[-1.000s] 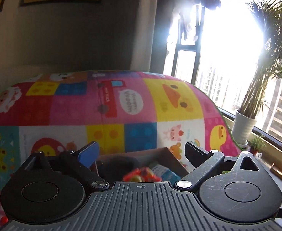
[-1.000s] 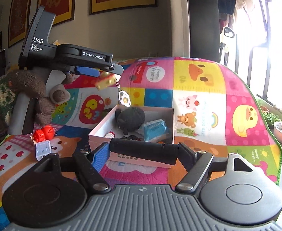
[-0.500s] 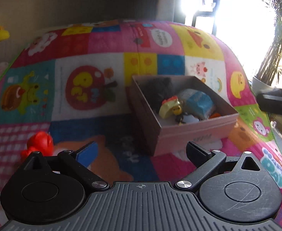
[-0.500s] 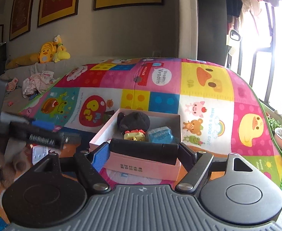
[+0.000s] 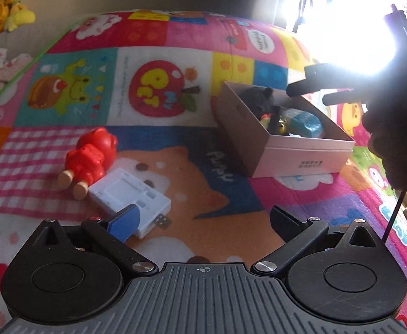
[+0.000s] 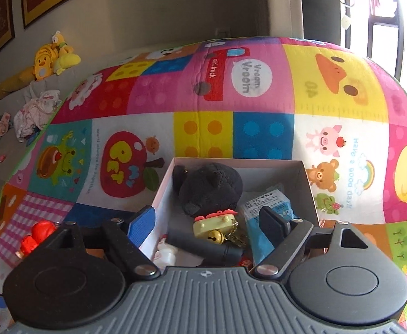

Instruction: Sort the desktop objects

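My left gripper hangs low over the play mat, its jaws opening with nothing between them. Just ahead on the left lie a red toy figure and a flat white case; the blue pad overlaps the case's near corner. My right gripper is over the pink box, jaws opening. A black cylinder lies in the box below them, free of the pads. Also inside are a black plush, a yellow keychain toy and a blue packet.
The colourful play mat covers the surface. Yellow plush toys and crumpled clothes lie on a sofa beyond its far left edge. Bright windows stand at the right. A person's dark sleeve holds the right gripper.
My left gripper swung down and left, from above the box to the red figure and white case. My right gripper moved over the box and let go of the black cylinder, which dropped in.
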A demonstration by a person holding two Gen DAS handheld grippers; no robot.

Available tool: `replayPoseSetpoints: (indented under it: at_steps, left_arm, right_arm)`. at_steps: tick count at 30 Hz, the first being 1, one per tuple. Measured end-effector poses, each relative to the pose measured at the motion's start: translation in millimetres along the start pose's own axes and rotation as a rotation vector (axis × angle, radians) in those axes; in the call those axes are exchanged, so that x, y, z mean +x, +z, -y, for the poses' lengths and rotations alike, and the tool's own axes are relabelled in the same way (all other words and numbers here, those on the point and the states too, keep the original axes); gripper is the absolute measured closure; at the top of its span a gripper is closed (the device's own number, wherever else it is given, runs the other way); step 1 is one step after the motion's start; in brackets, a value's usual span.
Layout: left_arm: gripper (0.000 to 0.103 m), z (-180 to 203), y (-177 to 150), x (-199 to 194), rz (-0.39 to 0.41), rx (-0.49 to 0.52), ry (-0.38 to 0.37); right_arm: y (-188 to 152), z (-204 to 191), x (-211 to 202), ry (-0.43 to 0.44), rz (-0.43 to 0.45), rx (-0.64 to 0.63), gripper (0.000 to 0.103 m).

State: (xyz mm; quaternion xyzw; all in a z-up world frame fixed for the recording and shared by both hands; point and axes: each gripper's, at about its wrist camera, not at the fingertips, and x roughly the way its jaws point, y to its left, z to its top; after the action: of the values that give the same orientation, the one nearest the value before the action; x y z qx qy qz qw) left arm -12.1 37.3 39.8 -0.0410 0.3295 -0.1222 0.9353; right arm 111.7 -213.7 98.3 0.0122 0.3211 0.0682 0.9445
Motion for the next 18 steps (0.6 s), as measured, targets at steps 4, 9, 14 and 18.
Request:
replayPoseSetpoints:
  at_steps: [4,9,14,18]
  left_arm:
    - [0.0,-26,-5,-8,0.011,-0.032,0.056]
    - [0.0,-66,-1,-18,0.029,-0.126,0.171]
    - [0.0,-89,7,-24,0.037,-0.151,0.265]
    - [0.0,-101,12,-28,0.033,-0.131,0.323]
  right_arm:
    - [-20,-16,-4,-0.004,-0.02,-0.059,0.02]
    - [-54,-66,-25,0.084,-0.017,-0.224,0.016]
    - [-97,-132,-24,0.265,-0.111,-0.372,0.016]
    - [-116,-181,-8,0.296,-0.127,-0.45,0.016]
